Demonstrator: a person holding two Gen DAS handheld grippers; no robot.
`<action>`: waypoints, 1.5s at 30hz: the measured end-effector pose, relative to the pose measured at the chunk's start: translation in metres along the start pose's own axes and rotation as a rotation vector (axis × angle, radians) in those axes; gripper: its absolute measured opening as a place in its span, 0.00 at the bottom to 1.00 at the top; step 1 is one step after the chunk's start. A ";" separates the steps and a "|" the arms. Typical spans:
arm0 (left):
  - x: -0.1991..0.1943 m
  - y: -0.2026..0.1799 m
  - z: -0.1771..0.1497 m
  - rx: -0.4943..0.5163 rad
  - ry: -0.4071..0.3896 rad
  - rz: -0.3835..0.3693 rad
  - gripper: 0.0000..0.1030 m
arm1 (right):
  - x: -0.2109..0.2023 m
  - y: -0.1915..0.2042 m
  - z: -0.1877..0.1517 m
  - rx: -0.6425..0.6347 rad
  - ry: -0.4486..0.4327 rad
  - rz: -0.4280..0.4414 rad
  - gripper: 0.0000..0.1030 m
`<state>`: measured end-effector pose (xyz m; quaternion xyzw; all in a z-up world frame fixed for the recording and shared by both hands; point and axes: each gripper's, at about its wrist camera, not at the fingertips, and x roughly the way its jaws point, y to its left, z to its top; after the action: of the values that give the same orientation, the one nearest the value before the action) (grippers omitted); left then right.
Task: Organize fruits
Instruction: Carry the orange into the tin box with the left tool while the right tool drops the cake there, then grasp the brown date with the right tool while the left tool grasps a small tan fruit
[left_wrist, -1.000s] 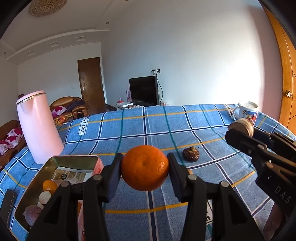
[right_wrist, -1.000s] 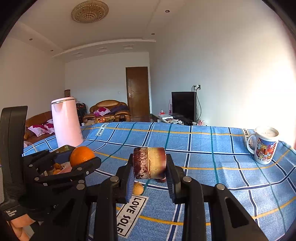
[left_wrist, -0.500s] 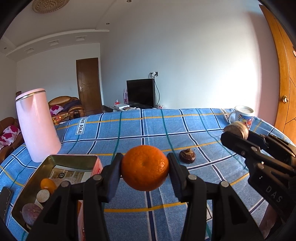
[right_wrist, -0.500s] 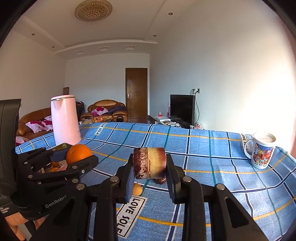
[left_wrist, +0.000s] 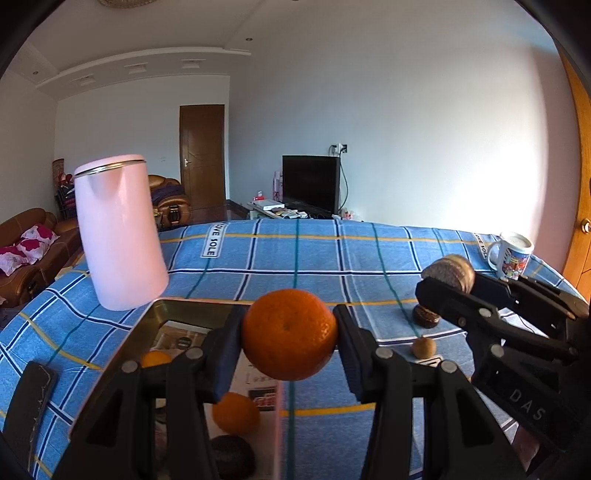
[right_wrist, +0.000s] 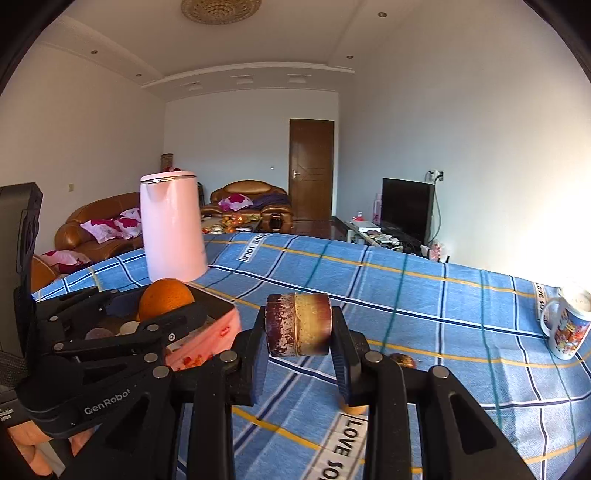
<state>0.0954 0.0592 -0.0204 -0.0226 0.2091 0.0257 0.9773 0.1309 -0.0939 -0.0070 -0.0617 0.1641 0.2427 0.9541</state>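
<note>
My left gripper (left_wrist: 290, 334) is shut on an orange (left_wrist: 290, 334) and holds it over the right edge of the metal tin (left_wrist: 173, 314), which holds smaller oranges (left_wrist: 236, 412) and a dark fruit (left_wrist: 231, 456). My right gripper (right_wrist: 298, 325) is shut on a brown-and-tan fruit piece (right_wrist: 298, 325), held above the cloth right of the tin (right_wrist: 207, 332). It shows in the left wrist view (left_wrist: 448, 273) too. A dark brown fruit (left_wrist: 426, 316) and a small tan fruit (left_wrist: 424, 347) lie on the blue cloth.
A pink kettle (left_wrist: 118, 236) stands behind the tin at the left. A printed mug (left_wrist: 511, 254) stands at the far right edge. A dark flat object (left_wrist: 27, 402) lies left of the tin. The blue checked cloth (left_wrist: 314, 258) covers the table.
Both grippers have moved left toward the tin with their fruits. The orange now hangs over the tin's right edge; the kettle looms closer.
</note>
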 end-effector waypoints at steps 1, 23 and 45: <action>0.001 0.007 0.001 -0.005 0.007 0.008 0.48 | 0.004 0.008 0.003 -0.011 0.002 0.012 0.31; 0.035 0.111 -0.009 -0.128 0.183 0.144 0.49 | 0.104 0.099 -0.002 -0.051 0.267 0.225 0.31; 0.046 -0.044 0.007 0.074 0.150 -0.023 0.71 | 0.080 -0.108 -0.021 0.181 0.373 -0.185 0.60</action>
<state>0.1429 0.0174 -0.0314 0.0091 0.2824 0.0049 0.9592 0.2433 -0.1576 -0.0499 -0.0347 0.3525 0.1228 0.9271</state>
